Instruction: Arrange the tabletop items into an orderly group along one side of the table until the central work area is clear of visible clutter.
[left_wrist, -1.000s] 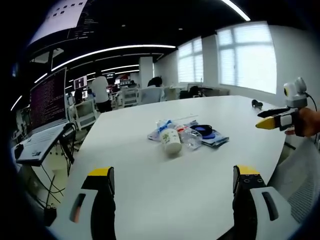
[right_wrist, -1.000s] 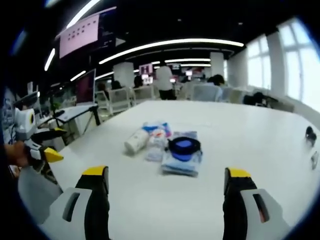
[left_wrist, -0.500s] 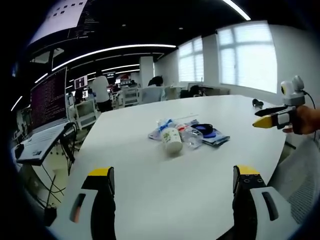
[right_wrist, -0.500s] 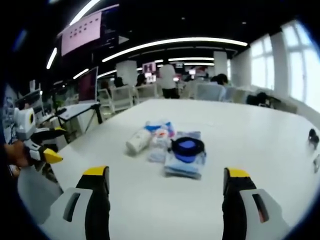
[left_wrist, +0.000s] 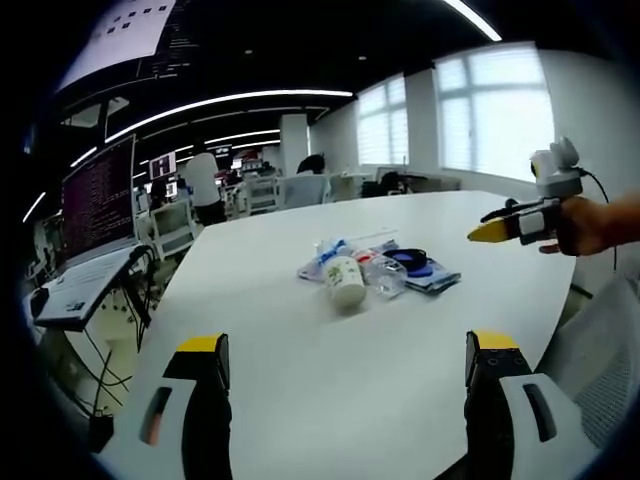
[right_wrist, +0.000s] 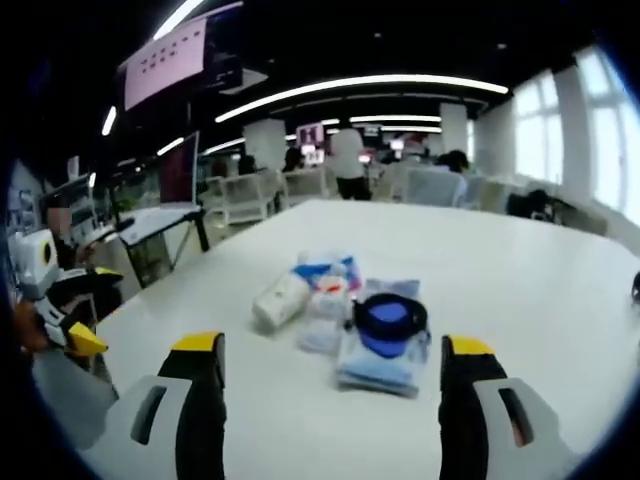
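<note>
White table (left_wrist: 300, 340) is carrying, mid-surface, one untidied cluster — white bottle (left_wrist: 344, 281), clear wrapped packets (right_wrist: 322, 305), blue round lid (right_wrist: 390, 318) on flat blue pouch (right_wrist: 385, 362) — while left tongs (left_wrist: 345, 375) and right tongs (right_wrist: 327, 375) are hovering open, empty, sorting seemingly unstarted.

Two handheld grippers with black jaws capped in yellow.
The left gripper (left_wrist: 345, 375) and right gripper (right_wrist: 330, 380) each have thick black jaws, yellow caps and pale grey side housings with a dark oval slot. A thin dark cable trails from the right gripper where a bare hand (left_wrist: 590, 225) grips it.
</note>
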